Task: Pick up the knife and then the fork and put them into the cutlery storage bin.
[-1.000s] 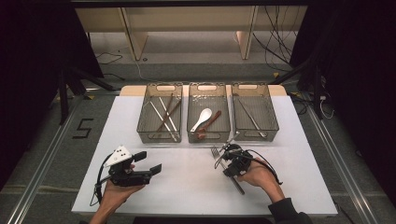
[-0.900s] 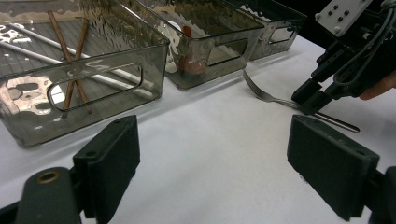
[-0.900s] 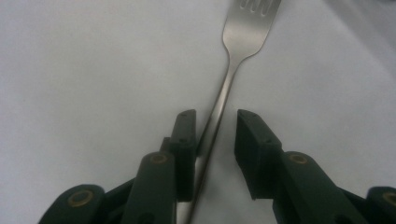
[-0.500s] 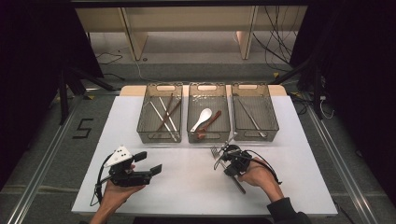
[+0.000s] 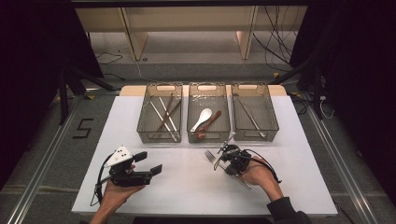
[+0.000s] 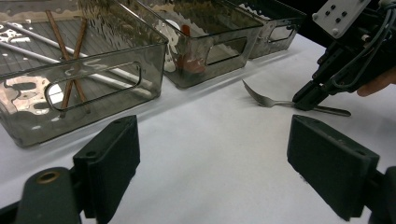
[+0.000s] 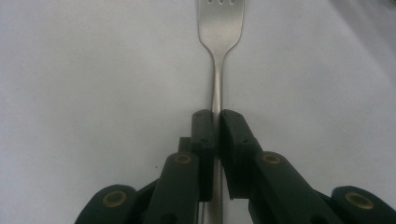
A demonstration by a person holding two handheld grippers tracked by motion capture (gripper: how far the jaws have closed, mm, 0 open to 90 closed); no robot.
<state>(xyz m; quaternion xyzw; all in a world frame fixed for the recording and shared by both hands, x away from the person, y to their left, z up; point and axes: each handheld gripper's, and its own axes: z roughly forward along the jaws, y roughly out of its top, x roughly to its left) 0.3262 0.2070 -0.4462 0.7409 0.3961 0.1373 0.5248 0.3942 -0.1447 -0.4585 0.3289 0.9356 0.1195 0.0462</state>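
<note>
A metal fork lies on the white table, tines pointing away from the right hand. My right gripper is shut on its handle; the jaws have just been closing, with the handle between the pads. From above, the fork sticks out to the left of that gripper, just in front of the middle bin. My left gripper rests at the front left with its jaws wide open and nothing in them. In the left gripper view, the fork and the right gripper lie beyond its own open jaws.
Three clear bins stand in a row at the back of the table. The left bin holds chopsticks, the middle bin a white spoon and a brown one, the right bin a long metal utensil. Bare tabletop lies between the hands.
The right gripper's jaws have drawn together on the fork handle. Neither hand has shifted, and the left gripper stays open.
</note>
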